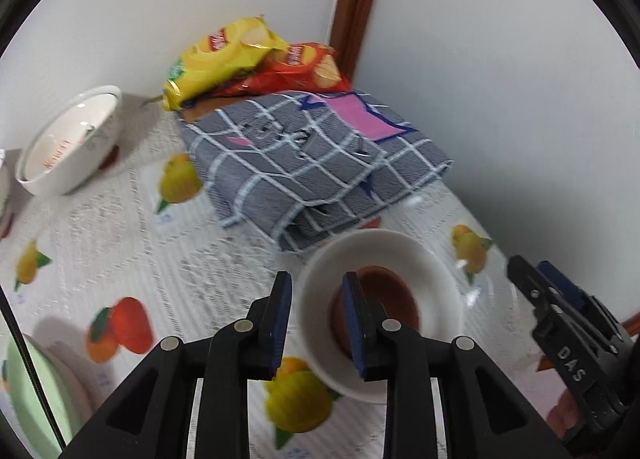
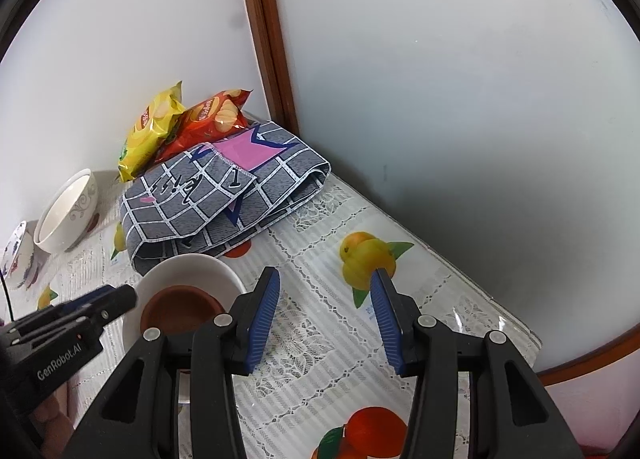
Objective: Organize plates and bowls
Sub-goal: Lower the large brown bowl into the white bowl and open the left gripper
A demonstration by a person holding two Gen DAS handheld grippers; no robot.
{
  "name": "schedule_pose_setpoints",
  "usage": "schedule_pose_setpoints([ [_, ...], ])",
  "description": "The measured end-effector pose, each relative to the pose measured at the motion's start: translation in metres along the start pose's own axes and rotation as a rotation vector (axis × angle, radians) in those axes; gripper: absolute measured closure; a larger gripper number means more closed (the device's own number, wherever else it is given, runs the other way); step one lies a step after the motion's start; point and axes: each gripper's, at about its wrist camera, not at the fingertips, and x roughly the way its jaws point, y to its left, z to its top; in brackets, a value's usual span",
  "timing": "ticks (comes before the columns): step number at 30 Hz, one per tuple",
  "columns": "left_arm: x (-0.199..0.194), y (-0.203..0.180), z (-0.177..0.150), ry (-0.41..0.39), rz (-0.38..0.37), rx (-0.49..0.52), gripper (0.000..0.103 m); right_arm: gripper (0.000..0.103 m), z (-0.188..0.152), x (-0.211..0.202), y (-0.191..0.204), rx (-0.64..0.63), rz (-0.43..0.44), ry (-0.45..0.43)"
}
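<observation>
White bowl (image 1: 420, 259) with a brown dish (image 1: 394, 293) nested inside, resting on the counter (image 1: 160, 251) just in front of the folded checked cloth (image 1: 316, 163). Left gripper (image 1: 316, 323) over its near rim, jaws slightly parted, straddling the rim without pressing. Right gripper (image 2: 324, 319) beside the bowl, jaws half open, holding nothing. Larger white bowl (image 1: 68, 147) well left of the cloth.

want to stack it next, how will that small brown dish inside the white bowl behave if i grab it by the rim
The brown dish looks like unglazed clay: probably rigid and chippable. It sits loose in the white bowl, so it may slide or tilt under a one-sided pinch. It looks shallow, likely light.
</observation>
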Motion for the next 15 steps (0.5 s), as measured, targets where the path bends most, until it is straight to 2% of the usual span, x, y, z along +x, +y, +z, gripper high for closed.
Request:
schedule_pose_setpoints([
  [9,0.011,0.016,0.003,0.053,0.056,-0.009,0.078,0.056,-0.002,0.005,0.002,-0.005,0.033,0.026],
  [15,0.016,0.015,0.002,0.071,0.051,0.0,0.078,0.056,-0.004,0.011,0.008,-0.028,0.052,0.054],
])
